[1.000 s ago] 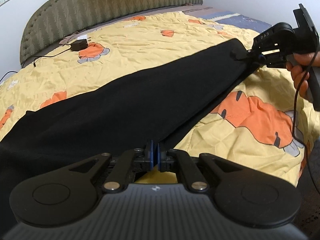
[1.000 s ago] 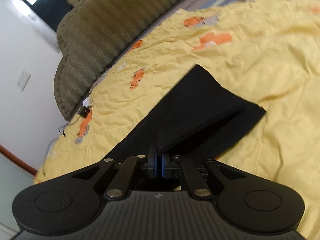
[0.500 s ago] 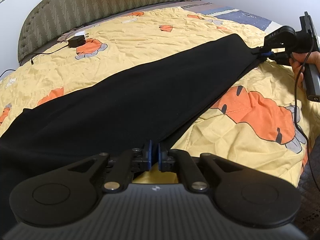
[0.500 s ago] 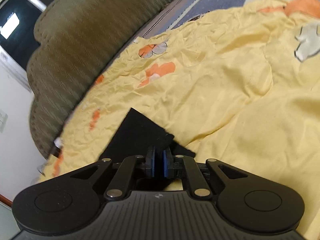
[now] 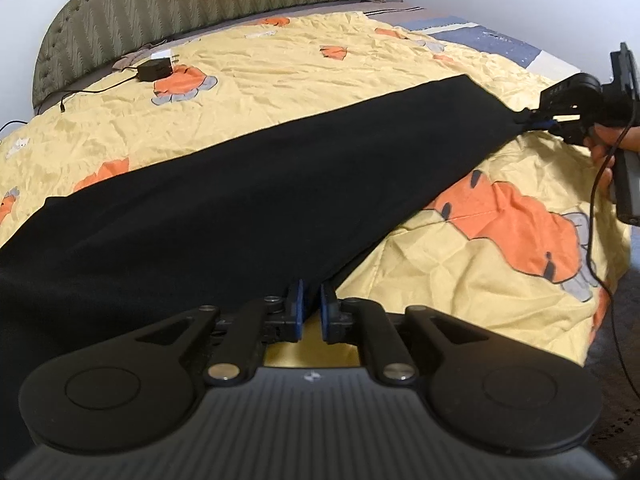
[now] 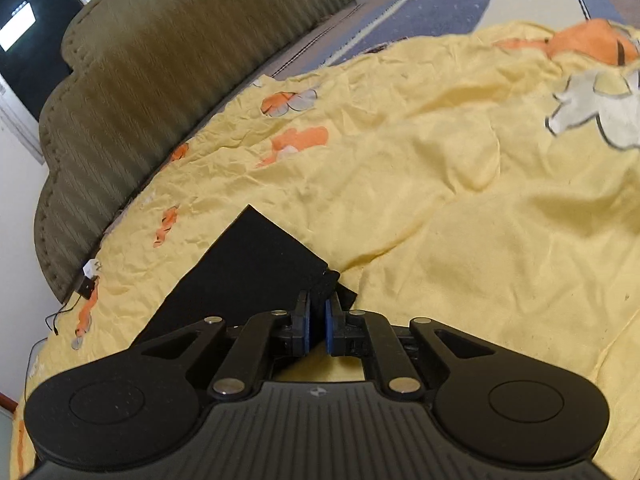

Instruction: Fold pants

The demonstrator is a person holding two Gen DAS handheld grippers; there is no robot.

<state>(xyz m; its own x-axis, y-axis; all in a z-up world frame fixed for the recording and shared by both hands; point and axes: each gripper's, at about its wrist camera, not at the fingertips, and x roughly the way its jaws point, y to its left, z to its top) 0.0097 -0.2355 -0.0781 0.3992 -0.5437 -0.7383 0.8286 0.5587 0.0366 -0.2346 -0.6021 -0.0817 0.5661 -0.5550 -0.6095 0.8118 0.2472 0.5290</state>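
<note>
Black pants [image 5: 248,200] lie stretched flat across a yellow bedspread [image 5: 280,64], folded lengthwise into one long strip. My left gripper [image 5: 311,300] is shut on the pants' near edge at the wide end. My right gripper [image 6: 317,312] is shut on the narrow leg end [image 6: 256,268]; it also shows in the left wrist view [image 5: 538,122] at the far right, pinching the hem with a hand behind it. The cloth is taut between the two grippers.
A padded olive headboard [image 5: 200,4] stands at the back. A black charger with a white plug [image 5: 154,69] and its cable lie on the bedspread near the headboard. The bed's edge drops to dark floor [image 5: 624,320] at the right.
The pants' leg end has been pulled outward and lowered, so the strip lies flatter and straighter on the bed. Both grippers kept their hold.
</note>
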